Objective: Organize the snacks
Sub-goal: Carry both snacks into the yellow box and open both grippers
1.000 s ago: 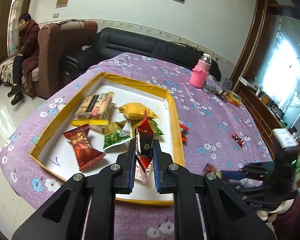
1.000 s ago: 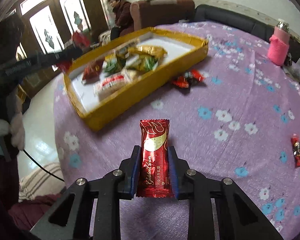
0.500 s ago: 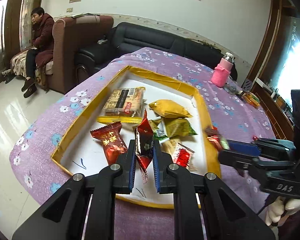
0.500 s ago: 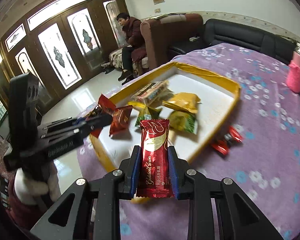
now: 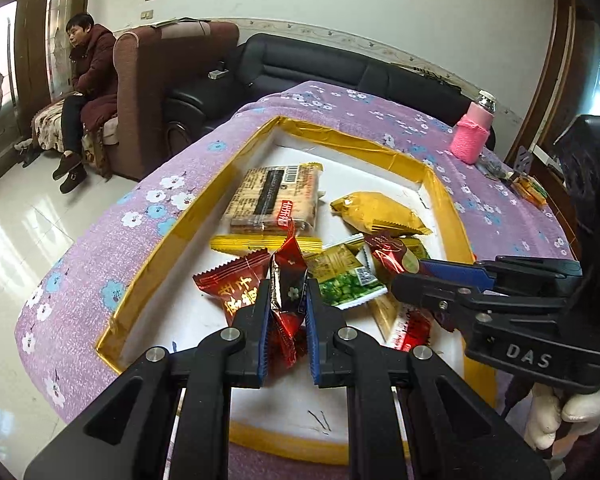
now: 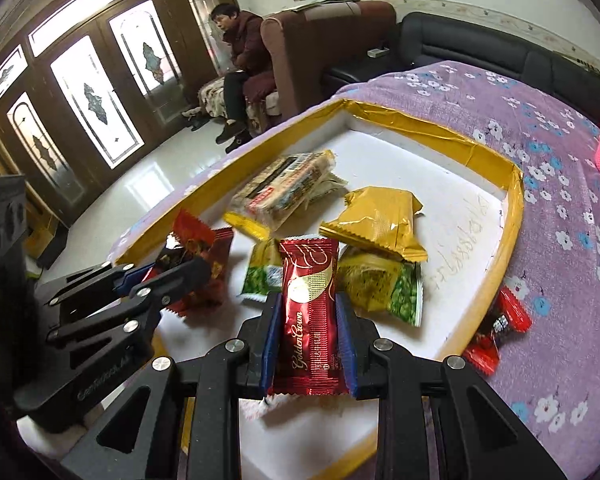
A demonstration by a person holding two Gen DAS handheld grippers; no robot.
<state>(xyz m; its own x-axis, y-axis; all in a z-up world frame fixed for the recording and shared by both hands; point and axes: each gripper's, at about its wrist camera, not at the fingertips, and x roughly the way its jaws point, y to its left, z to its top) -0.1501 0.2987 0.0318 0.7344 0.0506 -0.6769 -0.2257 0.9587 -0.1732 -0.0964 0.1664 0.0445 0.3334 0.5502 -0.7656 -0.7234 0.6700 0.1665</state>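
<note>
Here, view by view.

Left wrist view
- Left gripper (image 5: 287, 300): clamped tight on a crumpled dark red candy wrapper (image 5: 285, 276), which stands on edge between the blue pads, above the near part of the tray.
- Tray (image 5: 444, 184): shallow, white inside, yellow taped rim, lying on a purple flowered tablecloth (image 5: 111, 240).
- In the tray: a clear pack of biscuits (image 5: 275, 198) toward the far left; a yellow pillow pack (image 5: 376, 212) to its right; a green pea packet (image 5: 346, 284) nearer; a red packet with gold characters (image 5: 231, 284) touching the left finger's side.
- Right gripper (image 5: 416, 270): reaches in from the right over the tray, a white-gloved hand (image 5: 560, 416) under it; its load is mostly hidden here.
- Far table edge: a pink knit-sleeved bottle (image 5: 474, 140).

Right wrist view
- Right gripper (image 6: 308, 344): closed on a red Golden Crown bar (image 6: 310, 320), held upright by its long sides, above the tray's near end.
- Green packets (image 6: 384, 284): two, just behind the bar.
- Outside the tray: red-and-black wrapped candy (image 6: 498, 328) on the cloth against the right rim, possibly more than one piece.
- Background: a person in a dark red coat (image 6: 243, 44) sitting beside a brown armchair (image 6: 320, 44).
</note>
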